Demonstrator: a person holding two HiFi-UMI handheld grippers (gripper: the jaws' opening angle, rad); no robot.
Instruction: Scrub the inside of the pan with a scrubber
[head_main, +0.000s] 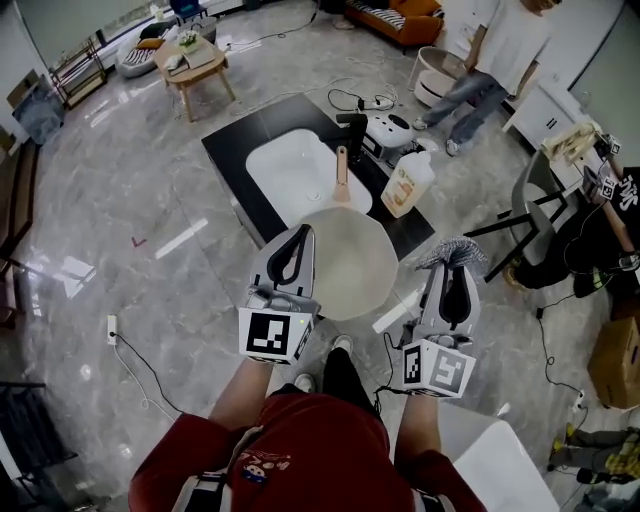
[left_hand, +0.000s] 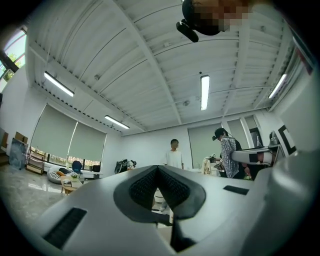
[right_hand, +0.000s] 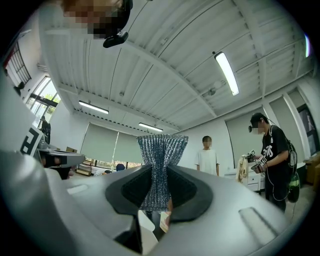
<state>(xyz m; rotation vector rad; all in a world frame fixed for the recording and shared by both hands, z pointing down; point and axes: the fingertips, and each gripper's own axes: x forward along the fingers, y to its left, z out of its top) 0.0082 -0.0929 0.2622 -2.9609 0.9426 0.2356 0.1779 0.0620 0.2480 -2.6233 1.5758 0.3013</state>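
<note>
Right tongs (head_main: 455, 266) clamping scrubber (head_main: 449, 250), left tongs (head_main: 302, 234) closed, pan (head_main: 350, 268) between

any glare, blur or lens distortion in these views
Head view: fisheye bending at the edges, bright glare streaks on the glossy floor. Left gripper view: heavy barrel distortion, black corners, lamp blown out. Right gripper view: same warping; scrubber sharp.

Red top (head_main: 300, 445) — pale grey, black-padded left tongs (head_main: 298, 240) and right tongs (head_main: 456, 270), marked with black-and-white squares.
</note>
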